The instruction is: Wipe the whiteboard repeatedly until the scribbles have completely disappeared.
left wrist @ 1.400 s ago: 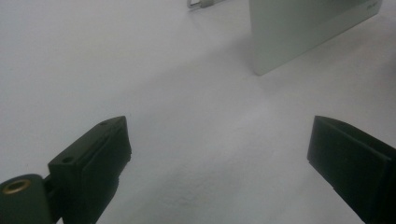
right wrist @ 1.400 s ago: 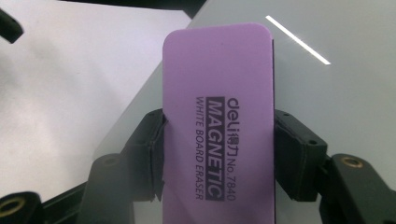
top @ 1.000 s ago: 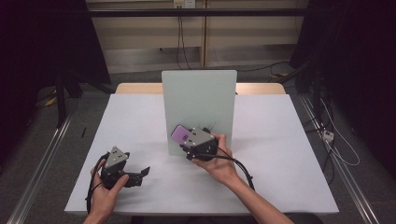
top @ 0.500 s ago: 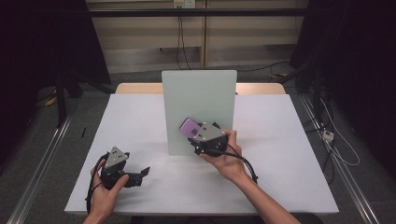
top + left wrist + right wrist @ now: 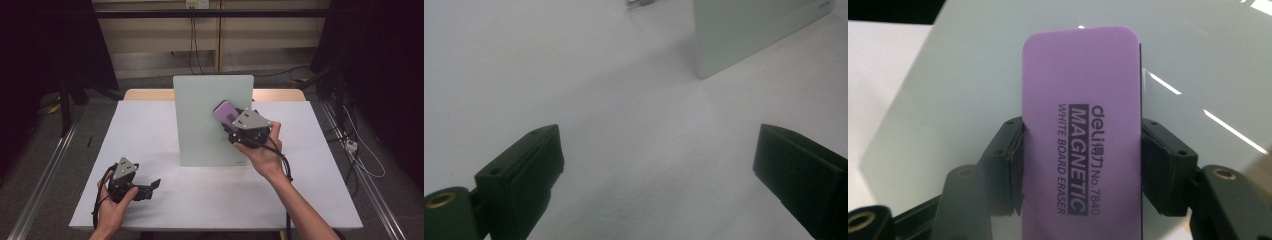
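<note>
**Right gripper wiping the board with the eraser**

The right gripper (image 5: 231, 121) is clamping the purple eraser (image 5: 1082, 125) against the upright board (image 5: 200, 120), apparently mid-wipe. Next: steady strokes, even pressure. The left gripper (image 5: 152, 186) is resting open on the table (image 5: 320, 190).

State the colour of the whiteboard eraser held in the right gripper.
Purple, with dark printed lettering; the eraser shows best in the right gripper view.
</note>
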